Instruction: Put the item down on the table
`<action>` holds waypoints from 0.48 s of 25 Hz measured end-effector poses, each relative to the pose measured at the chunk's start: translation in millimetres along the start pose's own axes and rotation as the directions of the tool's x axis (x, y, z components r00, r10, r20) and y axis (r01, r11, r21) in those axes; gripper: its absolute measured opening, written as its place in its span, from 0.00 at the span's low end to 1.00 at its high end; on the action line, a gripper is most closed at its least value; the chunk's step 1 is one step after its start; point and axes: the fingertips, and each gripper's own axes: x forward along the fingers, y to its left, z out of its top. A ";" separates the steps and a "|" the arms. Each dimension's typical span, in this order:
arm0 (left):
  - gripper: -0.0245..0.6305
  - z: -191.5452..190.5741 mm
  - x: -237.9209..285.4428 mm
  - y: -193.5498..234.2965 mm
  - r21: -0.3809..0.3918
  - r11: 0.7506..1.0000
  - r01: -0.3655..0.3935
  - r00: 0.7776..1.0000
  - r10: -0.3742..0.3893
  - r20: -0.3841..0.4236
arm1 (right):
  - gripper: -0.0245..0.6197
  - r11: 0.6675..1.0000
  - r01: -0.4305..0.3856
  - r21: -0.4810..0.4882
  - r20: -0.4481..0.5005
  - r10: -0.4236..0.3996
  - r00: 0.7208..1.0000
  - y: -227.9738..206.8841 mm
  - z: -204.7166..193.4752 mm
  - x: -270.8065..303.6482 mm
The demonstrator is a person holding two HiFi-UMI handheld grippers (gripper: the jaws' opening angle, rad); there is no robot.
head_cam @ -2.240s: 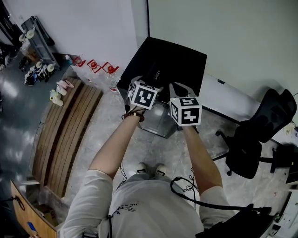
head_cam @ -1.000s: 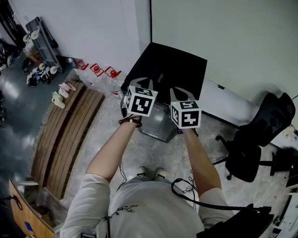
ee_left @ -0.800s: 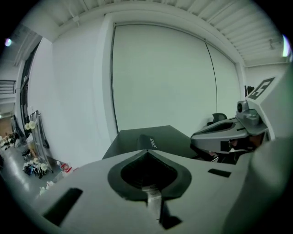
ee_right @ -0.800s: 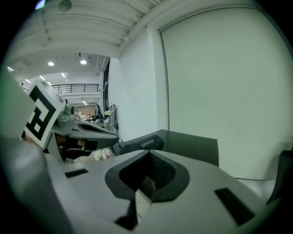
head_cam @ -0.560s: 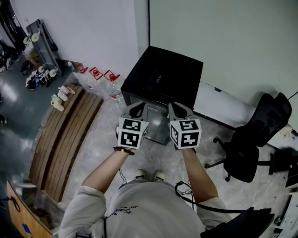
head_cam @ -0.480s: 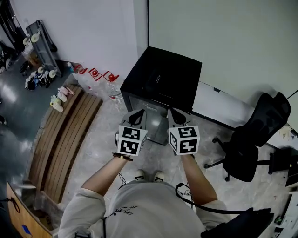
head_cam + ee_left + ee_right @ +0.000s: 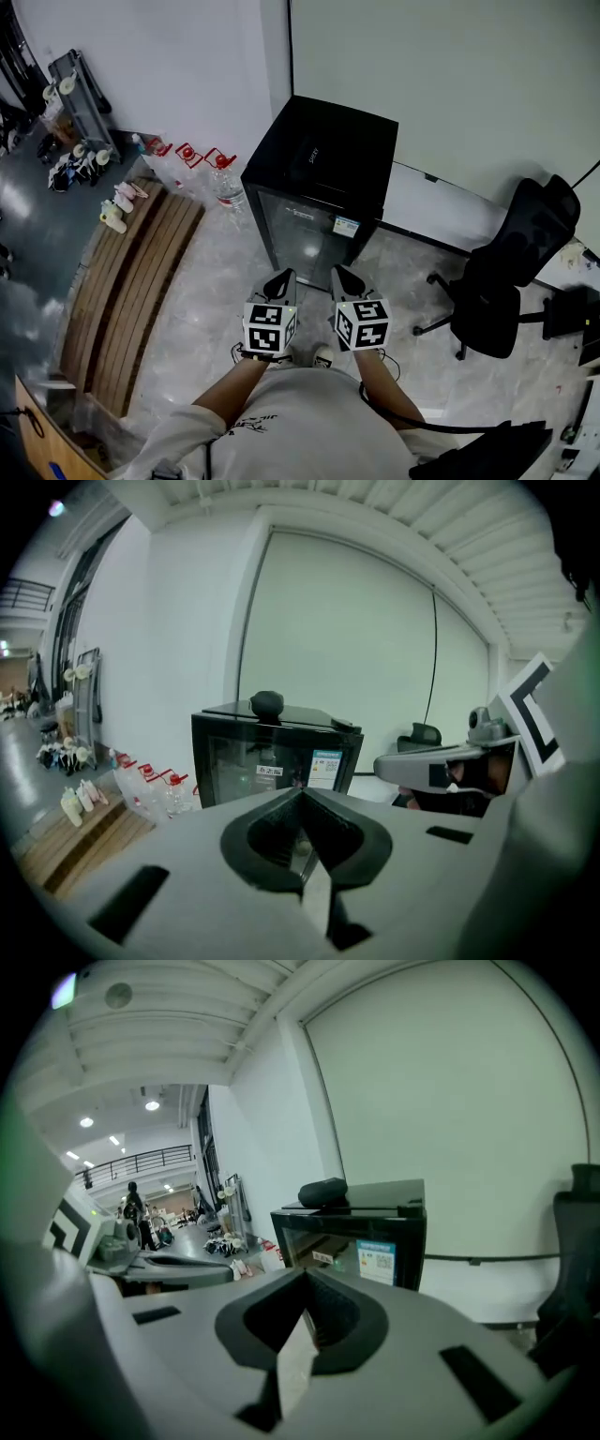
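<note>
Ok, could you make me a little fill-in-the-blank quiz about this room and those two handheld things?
1. The left gripper and the right gripper each have their fingers ___, with nothing between them.
2. The small fridge ahead of the person has a ___ casing.
3. In the head view, the office chair stands to the fridge's ___.
4. The water bottles by the wall have ___ handles.
Missing words: shut; black; right; red.
</note>
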 end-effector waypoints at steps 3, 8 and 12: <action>0.05 -4.2 -0.2 -1.7 -0.032 0.999 -0.003 1.000 0.003 0.016 | 0.05 1.000 -0.002 0.016 -0.029 0.003 1.000 4.8 -12.9 1.4; 0.05 -4.3 3.2 0.8 -0.014 1.000 0.005 1.000 -0.005 0.002 | 0.05 1.000 0.002 0.018 -0.059 -0.001 0.998 5.7 -23.2 4.2; 0.05 -2.9 2.6 -4.9 -0.005 1.000 0.020 1.000 -0.020 0.006 | 0.04 1.000 0.013 -0.007 -0.068 -0.013 0.998 7.7 -24.6 2.0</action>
